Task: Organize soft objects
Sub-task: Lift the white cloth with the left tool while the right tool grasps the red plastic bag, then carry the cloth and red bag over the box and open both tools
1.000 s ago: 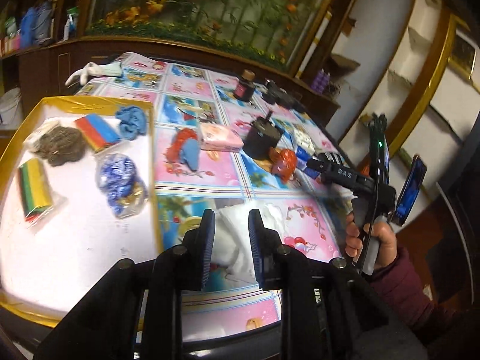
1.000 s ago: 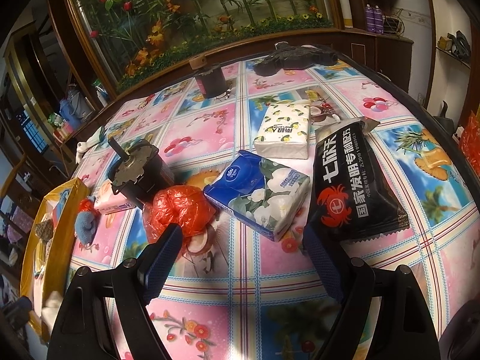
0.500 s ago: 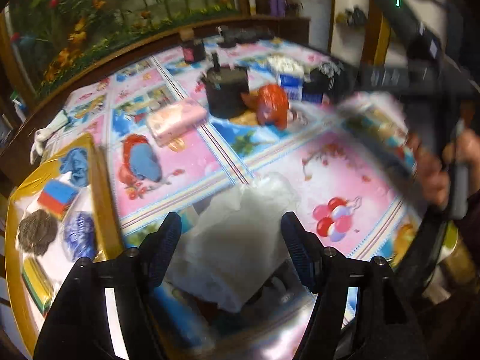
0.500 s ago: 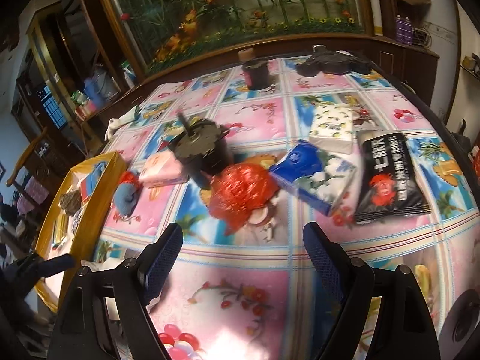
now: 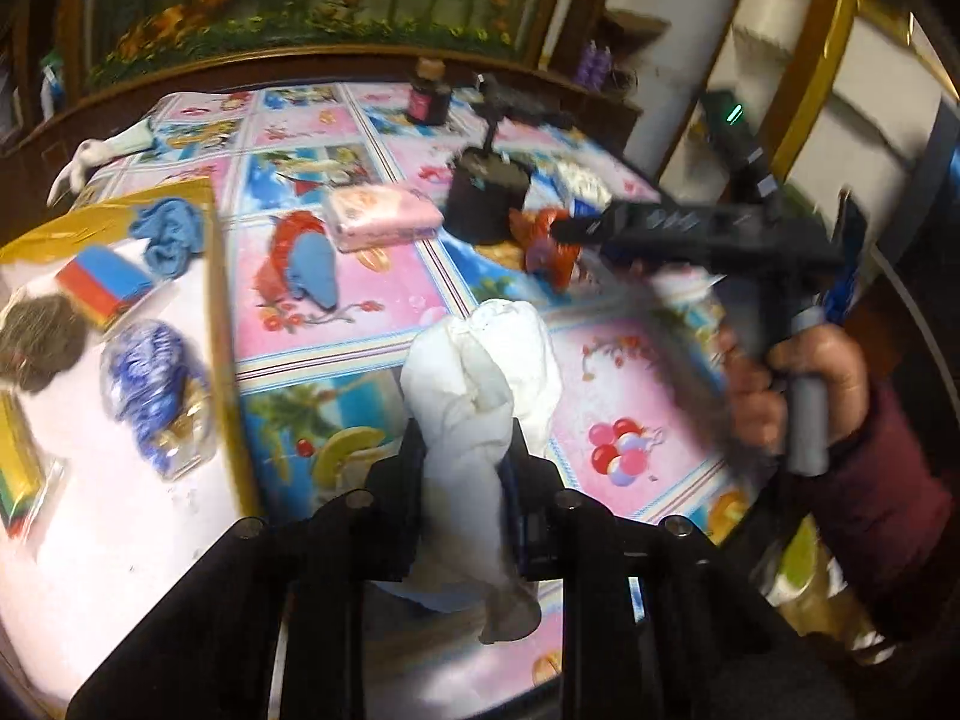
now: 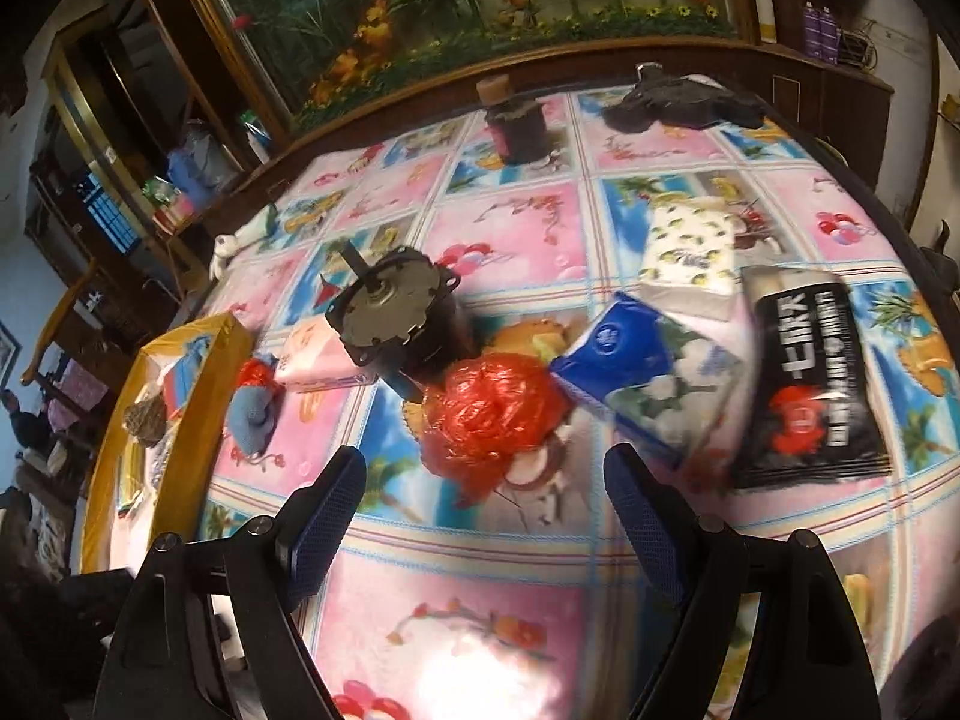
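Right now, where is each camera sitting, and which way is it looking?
Left wrist view: sits on the left claw, looking down across the table at the white cloth it pinches and the gold tray; the person's other hand shows.
Right wrist view: sits on the right claw, open, looking down at the red bag and tissue packs; only its own fingers show.
Both see the tray, the red bag and the black motor.
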### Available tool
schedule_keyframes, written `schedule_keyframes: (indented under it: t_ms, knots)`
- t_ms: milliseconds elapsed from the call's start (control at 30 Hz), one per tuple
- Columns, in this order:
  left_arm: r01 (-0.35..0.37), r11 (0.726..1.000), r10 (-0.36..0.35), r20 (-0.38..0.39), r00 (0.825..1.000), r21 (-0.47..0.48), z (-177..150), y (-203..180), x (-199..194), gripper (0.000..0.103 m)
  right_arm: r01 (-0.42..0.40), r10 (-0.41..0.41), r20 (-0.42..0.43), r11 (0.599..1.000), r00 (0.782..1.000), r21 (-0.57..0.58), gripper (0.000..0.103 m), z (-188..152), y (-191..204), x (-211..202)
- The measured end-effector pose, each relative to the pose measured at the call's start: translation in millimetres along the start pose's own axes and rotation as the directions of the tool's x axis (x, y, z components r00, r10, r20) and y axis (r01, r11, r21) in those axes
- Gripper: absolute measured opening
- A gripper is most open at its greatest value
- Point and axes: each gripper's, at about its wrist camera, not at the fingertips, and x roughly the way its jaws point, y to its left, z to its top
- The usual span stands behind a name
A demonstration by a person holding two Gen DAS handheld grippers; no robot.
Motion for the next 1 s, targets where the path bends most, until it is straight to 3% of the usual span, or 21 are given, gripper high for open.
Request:
schedule_keyframes:
  t_ms: [133, 200, 233, 267, 300, 500, 633, 900, 1000]
  knots:
    - [0.023, 0.994, -0.015, 0.077, 0.997, -0.106, -6, 27, -37, 0.02, 0.043, -0.041, -0.041, 0.997, 0.998, 0.064, 0.077, 10, 4, 31]
    - [-0.008, 0.986, 0.025, 0.098, 0.995, -0.167, -12, 48, -53, 0.02, 0.071, -0.068, -0.039, 0.994, 0.997, 0.082, 0.074, 15, 6, 43]
    - [-0.033, 0.98, 0.055, 0.105, 0.993, -0.195, -15, 59, -59, 0.02, 0.085, -0.082, -0.036, 0.993, 0.996, 0.085, 0.062, 16, 8, 47]
    - [-0.063, 0.972, 0.09, 0.108, 0.99, -0.228, -19, 71, -65, 0.02, 0.103, -0.1, -0.037, 0.991, 0.994, 0.086, 0.041, 17, 9, 52]
    - [-0.088, 0.962, 0.119, 0.107, 0.987, -0.258, -24, 83, -71, 0.02, 0.127, -0.125, -0.029, 0.989, 0.992, 0.082, 0.039, 17, 11, 55]
    - [-0.221, 0.88, 0.265, 0.049, 0.963, -0.42, -46, 143, -83, 0.02, 0.12, -0.121, 0.004, 0.99, 0.993, 0.073, 0.036, 3, 20, 40]
    - [-0.298, 0.85, 0.33, -0.003, 0.944, -0.435, -42, 158, -75, 0.02, 0.079, -0.08, 0.033, 0.996, 0.996, 0.044, 0.036, -4, 38, 18]
    - [-0.304, 0.861, 0.305, -0.064, 0.95, -0.407, -36, 166, -47, 0.025, -0.103, 0.101, -0.026, 0.988, 0.995, -0.118, 0.037, -11, 121, 16]
    - [-0.311, 0.841, 0.318, -0.061, 0.946, -0.443, -29, 179, -39, 0.046, -0.173, 0.161, -0.085, 0.97, 0.983, -0.172, 0.037, -15, 157, 29]
